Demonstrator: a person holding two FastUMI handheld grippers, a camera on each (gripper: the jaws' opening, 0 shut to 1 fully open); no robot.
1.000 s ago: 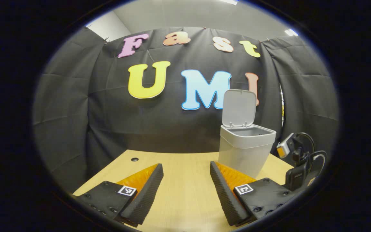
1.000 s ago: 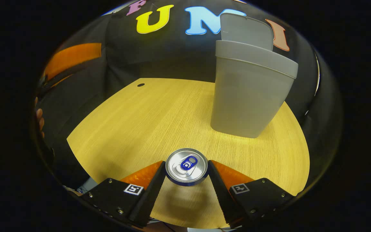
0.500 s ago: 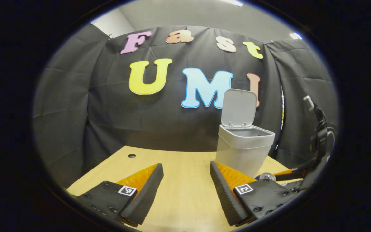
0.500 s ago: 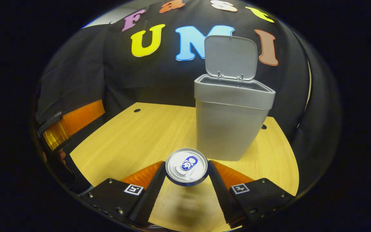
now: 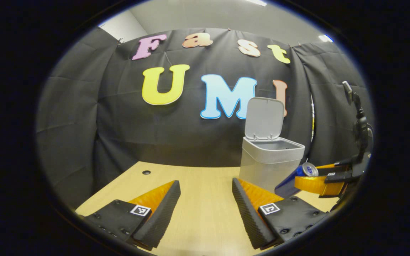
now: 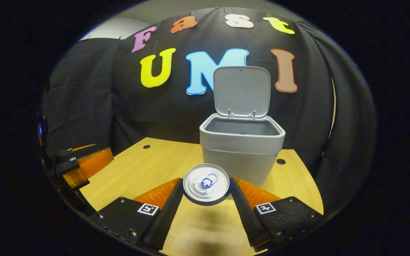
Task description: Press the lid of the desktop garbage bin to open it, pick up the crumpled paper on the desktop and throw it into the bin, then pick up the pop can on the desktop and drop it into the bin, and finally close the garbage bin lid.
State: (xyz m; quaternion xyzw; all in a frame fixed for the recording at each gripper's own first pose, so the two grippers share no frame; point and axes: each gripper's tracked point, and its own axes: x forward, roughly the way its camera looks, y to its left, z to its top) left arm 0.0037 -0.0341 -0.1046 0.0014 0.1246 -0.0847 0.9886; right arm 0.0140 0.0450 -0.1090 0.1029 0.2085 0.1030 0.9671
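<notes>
We hold the pop can (image 6: 206, 183) pinched in the right gripper (image 6: 206, 192) before the open bin (image 6: 242, 142), for dropping; left gripper (image 5: 205, 202) spread, idle.

Recording booth, black cloth wall (image 5: 84, 117) draped round, wooden desk (image 6: 148, 167), ceiling lights (image 5: 322, 37) above
</notes>
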